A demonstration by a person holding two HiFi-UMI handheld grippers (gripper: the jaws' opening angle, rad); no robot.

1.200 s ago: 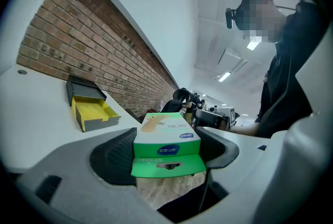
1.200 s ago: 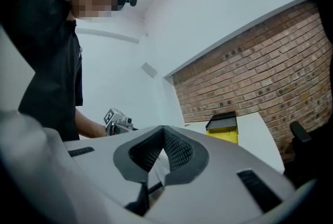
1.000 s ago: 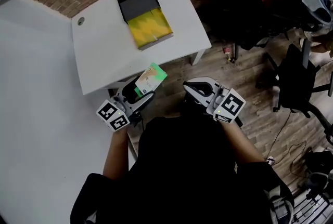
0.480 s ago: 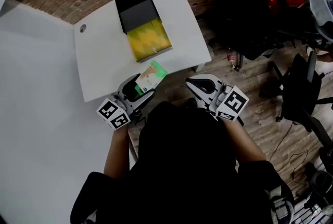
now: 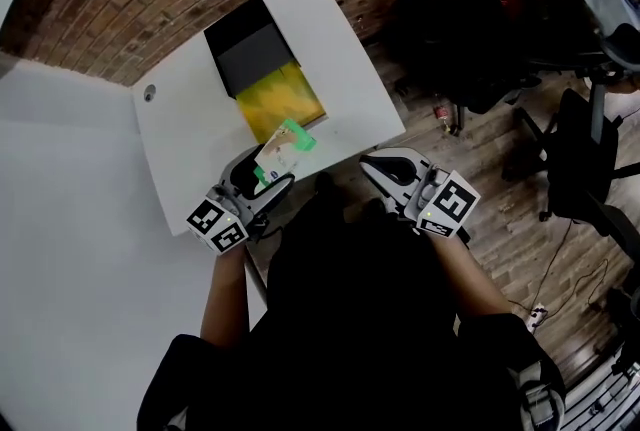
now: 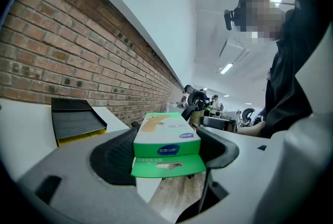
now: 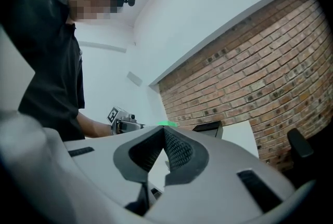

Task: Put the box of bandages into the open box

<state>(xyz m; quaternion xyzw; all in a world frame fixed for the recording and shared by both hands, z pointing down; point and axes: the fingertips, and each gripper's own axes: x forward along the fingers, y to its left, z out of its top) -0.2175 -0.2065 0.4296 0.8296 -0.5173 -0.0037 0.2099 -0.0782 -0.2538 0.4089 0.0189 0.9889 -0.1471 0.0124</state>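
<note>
1. Head view: the left tool [image 5: 262,174] grasps the box of bandages [image 5: 283,146] over the near edge of the open box [image 5: 262,69]; earlier it was at the bench [image 5: 190,134] front edge.
2. Left gripper view: bare bench lies beside the open box.
3. Right gripper view: the right tool [image 7: 163,132] is clenched, holding nothing.

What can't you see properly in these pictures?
- What lies in the open box: too small in head view, nearly edge-on in left gripper view.
- Print on the bandage box: too blurred in left gripper view.
- Bandage box's near end: head view, left gripper covers it.
</note>
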